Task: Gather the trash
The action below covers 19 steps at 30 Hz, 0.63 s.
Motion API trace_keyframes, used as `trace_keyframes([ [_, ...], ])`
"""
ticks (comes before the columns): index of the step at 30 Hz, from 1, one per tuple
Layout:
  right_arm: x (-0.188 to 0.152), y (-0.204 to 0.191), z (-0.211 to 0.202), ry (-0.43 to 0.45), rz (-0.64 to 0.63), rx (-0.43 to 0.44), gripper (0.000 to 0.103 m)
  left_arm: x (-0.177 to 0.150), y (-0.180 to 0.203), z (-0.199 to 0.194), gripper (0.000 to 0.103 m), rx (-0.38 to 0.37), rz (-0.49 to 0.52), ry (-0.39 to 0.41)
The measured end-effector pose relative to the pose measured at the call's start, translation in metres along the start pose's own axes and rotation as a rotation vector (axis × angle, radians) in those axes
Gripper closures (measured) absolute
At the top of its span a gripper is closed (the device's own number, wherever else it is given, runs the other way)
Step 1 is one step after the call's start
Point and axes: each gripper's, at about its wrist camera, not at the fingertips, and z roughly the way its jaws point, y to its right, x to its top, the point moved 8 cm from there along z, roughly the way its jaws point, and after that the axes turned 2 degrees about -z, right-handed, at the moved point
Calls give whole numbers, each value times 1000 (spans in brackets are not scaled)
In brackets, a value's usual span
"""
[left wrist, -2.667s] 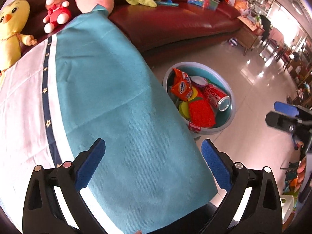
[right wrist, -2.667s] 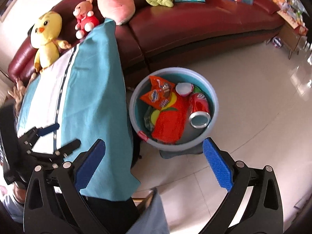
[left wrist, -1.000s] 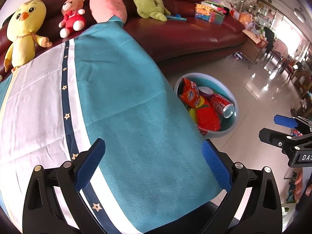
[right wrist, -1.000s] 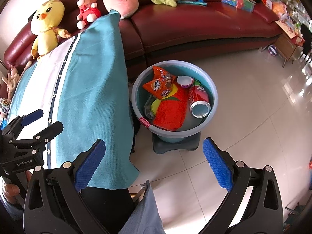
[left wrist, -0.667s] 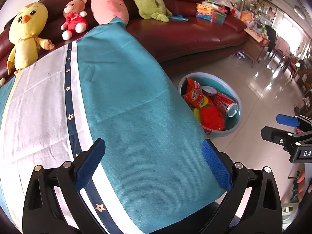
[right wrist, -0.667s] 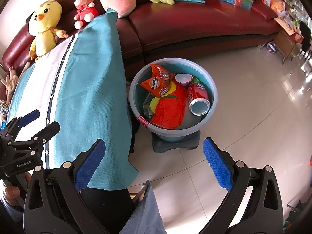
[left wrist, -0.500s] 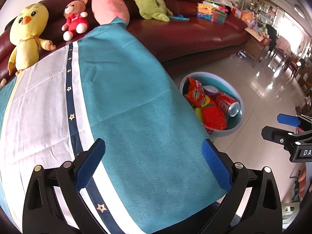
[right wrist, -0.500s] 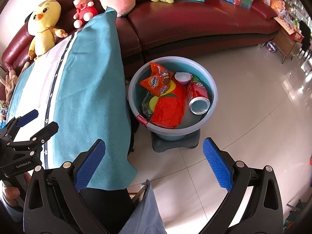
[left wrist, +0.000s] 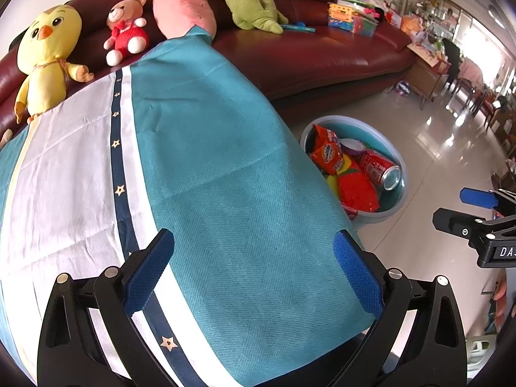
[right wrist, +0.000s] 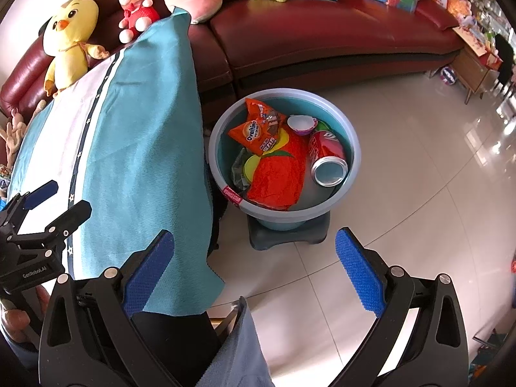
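A grey-blue basin stands on a low dark stool on the tiled floor, beside the table. Inside lie an orange Ovaltine packet, a red-orange bag, a red soda can, a small white cup and a yellow-green lid. My left gripper hangs open over the teal and white tablecloth, holding nothing. My right gripper is open above the floor in front of the basin, also with nothing in it.
A dark red sofa runs behind the table, with a yellow chick, a red bear, a pink and a green plush toy on it. Toys and books lie at the sofa's far end. Shiny floor tiles spread to the right.
Both views have drawn back and risen slightly, so more of the tablecloth and sofa shows. The basin's contents have not moved. Both grippers stay open.
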Motion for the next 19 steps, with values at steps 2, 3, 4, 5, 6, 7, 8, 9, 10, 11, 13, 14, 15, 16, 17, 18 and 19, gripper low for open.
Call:
trace_keyframes([
  [2, 0, 0, 1, -1, 2, -1, 7, 0, 0, 0, 4, 2, 0, 0],
  [3, 0, 1, 1, -2, 2, 0, 7, 0, 0, 0, 4, 2, 1, 0],
  [4, 0, 2, 2, -3, 3, 1, 7, 0, 0, 0, 4, 3, 0, 1],
  [5, 0, 2, 2, -4, 4, 1, 7, 0, 0, 0, 4, 2, 0, 2],
  [6, 0, 2, 2, -4, 5, 0, 7, 0, 0, 0, 4, 2, 1, 2],
  [7, 0, 2, 2, -4, 5, 1, 7, 0, 0, 0, 4, 4, 2, 3],
  [8, 0, 2, 2, -4, 4, 1, 7, 0, 0, 0, 4, 4, 4, 4],
  [9, 0, 2, 2, -3, 5, 0, 7, 0, 1, -1, 4, 6, 5, 4],
  [10, 0, 3, 2, -3, 5, 0, 7, 1, 1, -1, 4, 9, 9, 5],
  [11, 0, 3, 3, -3, 5, 1, 7, 1, 2, -1, 4, 8, 13, 4],
  [13, 0, 3, 3, -4, 5, 1, 7, 2, 3, -2, 4, 11, 15, 4],
  [14, 0, 3, 3, -4, 5, 0, 7, 2, 3, -2, 4, 12, 13, 5],
  [15, -1, 3, 2, -4, 7, -1, 7, 2, 3, -2, 4, 13, 12, 6],
  [16, -1, 3, 2, -3, 8, -2, 7, 2, 4, -3, 4, 14, 13, 6],
  [17, -1, 3, 2, -3, 7, -2, 7, 3, 3, -2, 4, 16, 14, 6],
  [18, -1, 4, 2, -3, 7, -4, 7, 2, 4, -2, 4, 19, 13, 6],
  [19, -1, 5, 2, -2, 9, -6, 7, 2, 4, -2, 4, 17, 12, 6],
])
